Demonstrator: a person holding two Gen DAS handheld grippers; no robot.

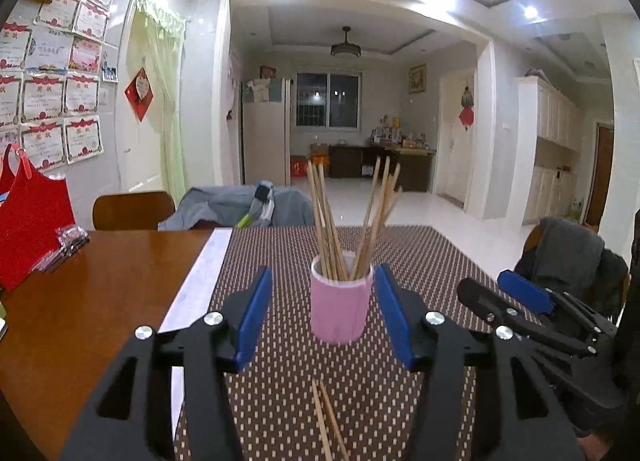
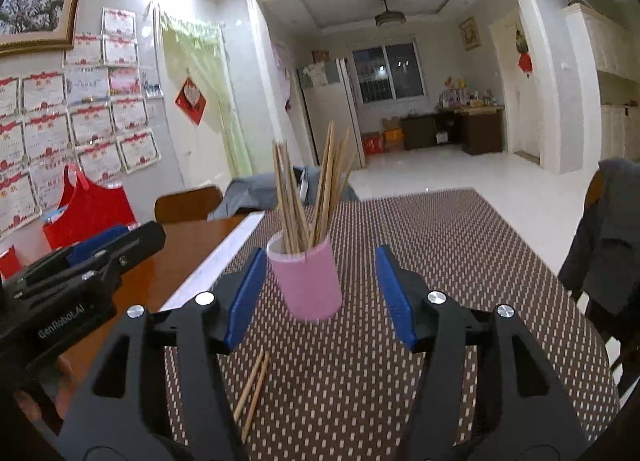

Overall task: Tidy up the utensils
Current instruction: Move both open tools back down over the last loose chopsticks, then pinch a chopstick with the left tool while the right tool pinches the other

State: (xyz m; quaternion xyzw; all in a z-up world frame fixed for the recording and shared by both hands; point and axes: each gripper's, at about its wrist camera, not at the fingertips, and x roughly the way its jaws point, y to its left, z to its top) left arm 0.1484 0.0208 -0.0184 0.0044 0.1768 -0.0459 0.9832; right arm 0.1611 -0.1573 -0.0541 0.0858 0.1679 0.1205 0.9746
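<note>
item, left wrist view, left to right: red bag (image 1: pixel 32 221) at 9 o'clock on the bare wooden table (image 1: pixel 100 281); wooden chair back (image 1: pixel 134 209) at 10 o'clock behind the table edge; grey cloth (image 1: pixel 240 205) heaped at the far edge, 11 o'clock; dotted brown mat (image 1: pixel 420 261) over the middle and right of the table. left gripper (image 1: pixel 322 313) with blue pads spread, nothing between them pressed. pink cup (image 1: pixel 340 309) upright on the mat at centre, seen between the pads but apart from both, a bundle of chopsticks (image 1: pixel 348 217) fanned upright in it. loose pair of chopsticks (image 1: pixel 328 421) flat on the mat at 6 o'clock, in front of the cup. right gripper (image 1: pixel 516 293) enters at 3 o'clock, jaws apart, empty. this view alone shows the dark garment (image 1: pixel 572 257) on a chair at 3 o'clock close behind that gripper.

item, right wrist view, left to right: this view alone shows a framed picture (image 2: pixel 36 9) at 10 o'clock above the certificates (image 2: pixel 80 121). left gripper (image 2: pixel 116 241) at 9 o'clock, seen side-on. right gripper (image 2: pixel 320 293) with pads spread, holding nothing. cup (image 2: pixel 306 281) just beside the left pad, whether touching cannot be told, at 12 o'clock from the loose pair (image 2: pixel 254 393), which lies at 7 o'clock.
</note>
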